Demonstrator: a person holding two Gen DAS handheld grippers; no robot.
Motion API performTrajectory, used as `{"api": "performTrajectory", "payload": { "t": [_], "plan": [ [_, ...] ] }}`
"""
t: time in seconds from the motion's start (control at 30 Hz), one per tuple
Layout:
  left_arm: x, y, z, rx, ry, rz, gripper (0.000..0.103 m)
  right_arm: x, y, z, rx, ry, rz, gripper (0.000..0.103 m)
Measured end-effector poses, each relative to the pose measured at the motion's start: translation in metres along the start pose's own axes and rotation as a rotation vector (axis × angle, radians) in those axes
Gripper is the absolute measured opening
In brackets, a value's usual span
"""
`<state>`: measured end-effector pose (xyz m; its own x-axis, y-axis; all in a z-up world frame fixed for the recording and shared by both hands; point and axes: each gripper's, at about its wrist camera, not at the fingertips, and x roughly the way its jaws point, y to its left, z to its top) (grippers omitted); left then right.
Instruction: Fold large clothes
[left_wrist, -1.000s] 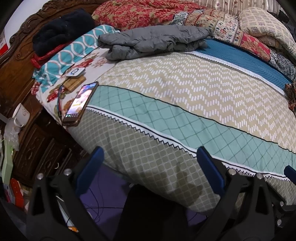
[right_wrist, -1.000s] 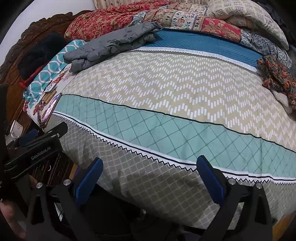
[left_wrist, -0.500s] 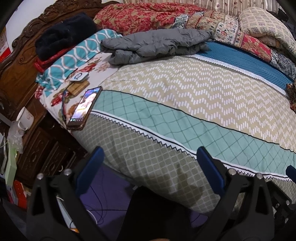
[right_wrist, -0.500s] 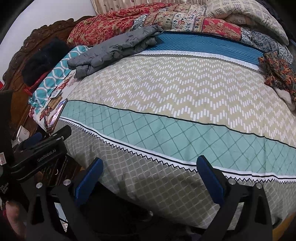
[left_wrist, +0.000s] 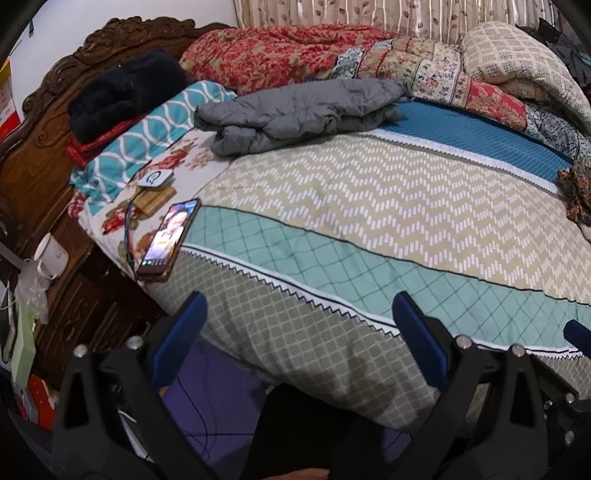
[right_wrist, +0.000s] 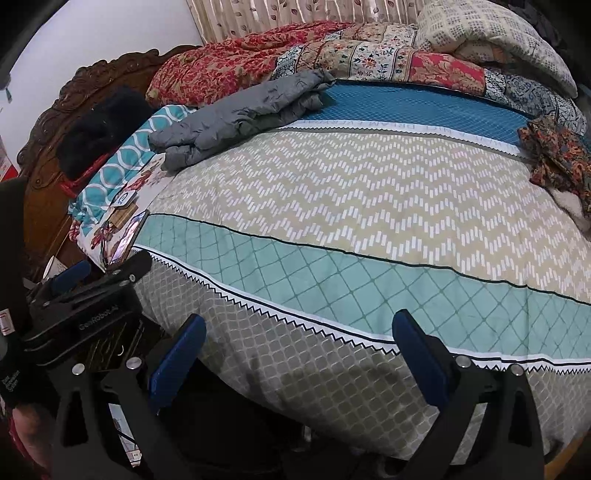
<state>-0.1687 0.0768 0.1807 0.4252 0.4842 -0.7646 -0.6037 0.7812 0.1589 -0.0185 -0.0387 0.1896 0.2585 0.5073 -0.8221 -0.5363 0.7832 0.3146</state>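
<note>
A grey padded jacket (left_wrist: 299, 112) lies loosely folded at the far left of the bed, its near end resting on the floral pillow (left_wrist: 192, 162) and its far end reaching onto the blue band of the bedspread (left_wrist: 369, 206). In the right wrist view the same jacket (right_wrist: 236, 118) stretches diagonally from the pillow toward the red patterned quilt (right_wrist: 229, 66) heaped along the far edge. To the left of the jacket, a teal-and-white wavy pillowcase (left_wrist: 147, 136) carries a dark fuzzy garment (left_wrist: 125, 90) against the carved wooden headboard (left_wrist: 40, 122). Nearer, on the pillow's edge, a lit smartphone (left_wrist: 168, 240) lies just beside a small white device (left_wrist: 155, 180). A crumpled floral cloth (right_wrist: 557, 155) sits at the right edge of the bedspread.

Both claws hover off the near edge of the bed, well apart from the jacket. The left gripper (left_wrist: 295, 332) has its blue fingers (left_wrist: 181, 332) spread wide and grasps nothing. The right gripper (right_wrist: 299, 343) likewise shows its blue fingers (right_wrist: 177, 354) set wide apart, empty. A white mug (left_wrist: 51, 254) stands on the bedside cabinet at left.
</note>
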Motion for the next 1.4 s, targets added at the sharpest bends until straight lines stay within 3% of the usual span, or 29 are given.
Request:
{"api": "performTrajectory", "payload": {
  "t": [0.23, 0.9, 1.27, 1.4],
  "plan": [
    [-0.008, 0.0, 0.004, 0.002, -0.03, 0.001, 0.097, 0.0, -0.003, 0.0, 0.011, 0.001, 0.001, 0.025],
    [0.005, 0.0, -0.004, 0.0, 0.063, 0.013, 0.097, 0.003, -0.003, -0.003, 0.025, 0.018, 0.007, 0.025],
    [-0.008, 0.005, 0.001, 0.032, -0.053, 0.142, 0.097, -0.002, 0.001, -0.004, 0.007, -0.007, 0.028, 0.025],
    [-0.011, 0.008, 0.002, 0.024, -0.068, 0.133, 0.097, -0.006, 0.005, -0.004, -0.017, -0.023, 0.032, 0.025]
  ]
}}
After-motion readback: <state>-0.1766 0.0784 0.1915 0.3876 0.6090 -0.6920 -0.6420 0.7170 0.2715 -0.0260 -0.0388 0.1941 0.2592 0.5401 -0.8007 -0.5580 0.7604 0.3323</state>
